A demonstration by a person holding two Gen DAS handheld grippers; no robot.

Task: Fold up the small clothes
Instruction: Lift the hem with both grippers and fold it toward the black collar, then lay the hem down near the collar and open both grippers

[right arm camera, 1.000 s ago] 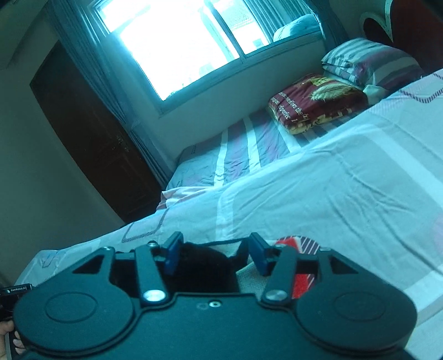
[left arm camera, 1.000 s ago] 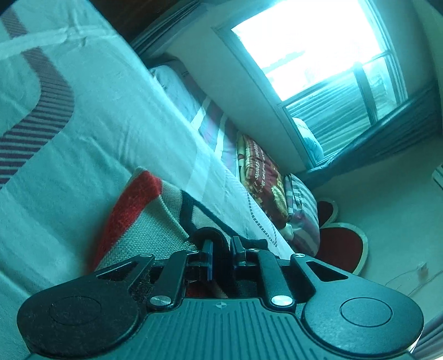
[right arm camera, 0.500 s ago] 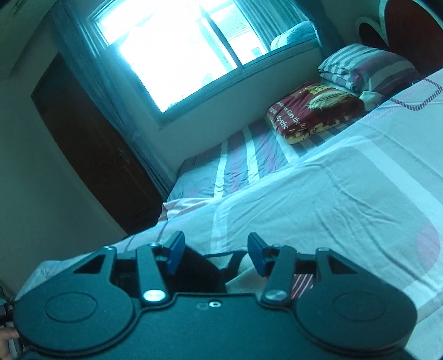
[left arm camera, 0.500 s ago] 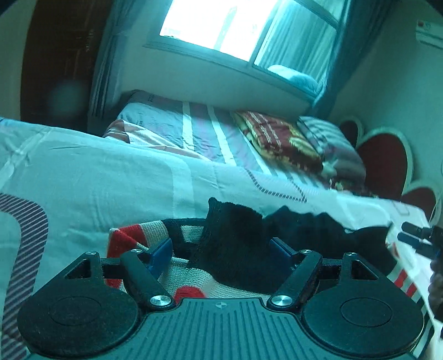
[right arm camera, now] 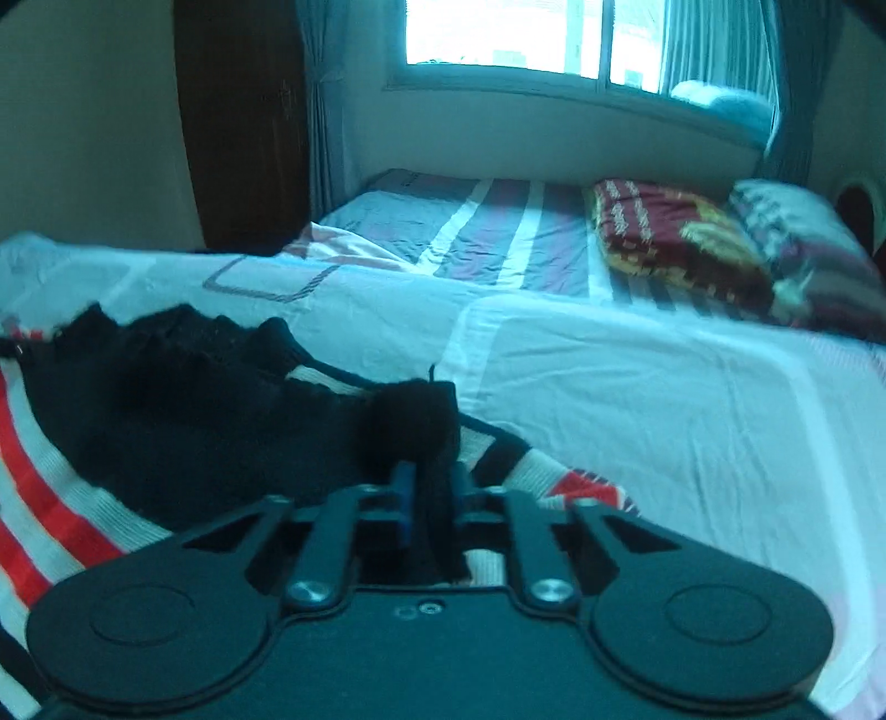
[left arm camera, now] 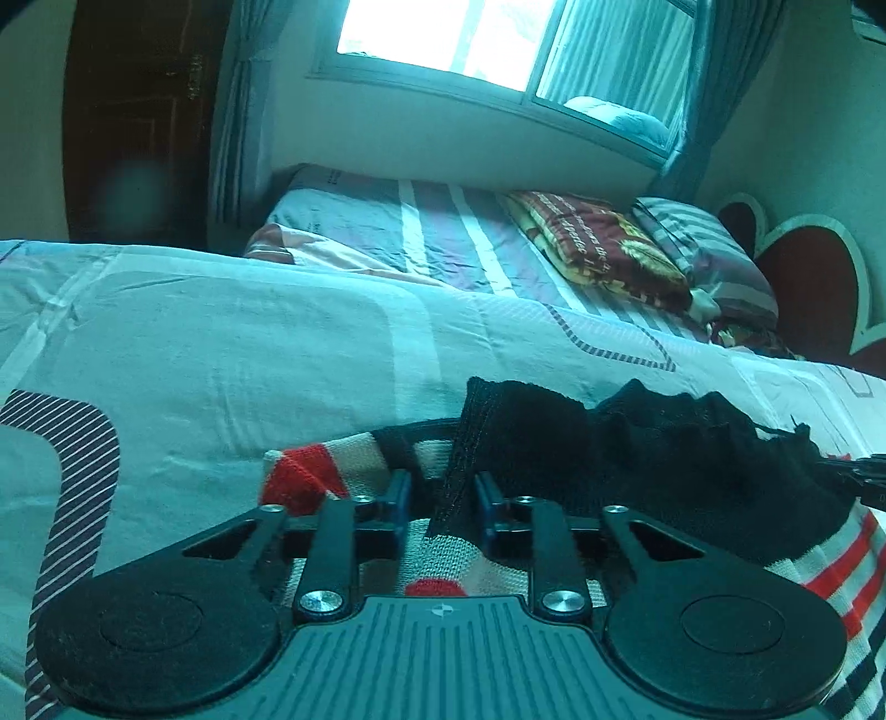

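Observation:
A knitted sweater (left arm camera: pixel 637 459) in black, with red and beige stripes, lies crumpled on the pale bed cover (left arm camera: pixel 249 343). My left gripper (left arm camera: pixel 440 493) sits at the sweater's near left edge. Its jaws are closing, with a black fold of the knit pinched between the blue pads. In the right wrist view the same sweater (right arm camera: pixel 194 415) spreads to the left. My right gripper (right arm camera: pixel 432 487) is shut on a bunched black part of it. The tip of the right gripper (left arm camera: pixel 864 482) shows at the right edge of the left wrist view.
Beyond the pale cover (right arm camera: pixel 637 387) is a purple striped sheet (left arm camera: pixel 443 232) with a red patterned blanket (left arm camera: pixel 598 249) and a striped pillow (left arm camera: pixel 703 249). A window (right arm camera: pixel 526 33), curtains and a dark wooden door (right arm camera: pixel 243 122) stand behind. A heart-shaped headboard (left arm camera: pixel 814 288) is at the right.
Both views have rolled level. My left jaws opened wide, then narrowed onto the black fold. My right gripper moved across the sweater and shut on the black knit.

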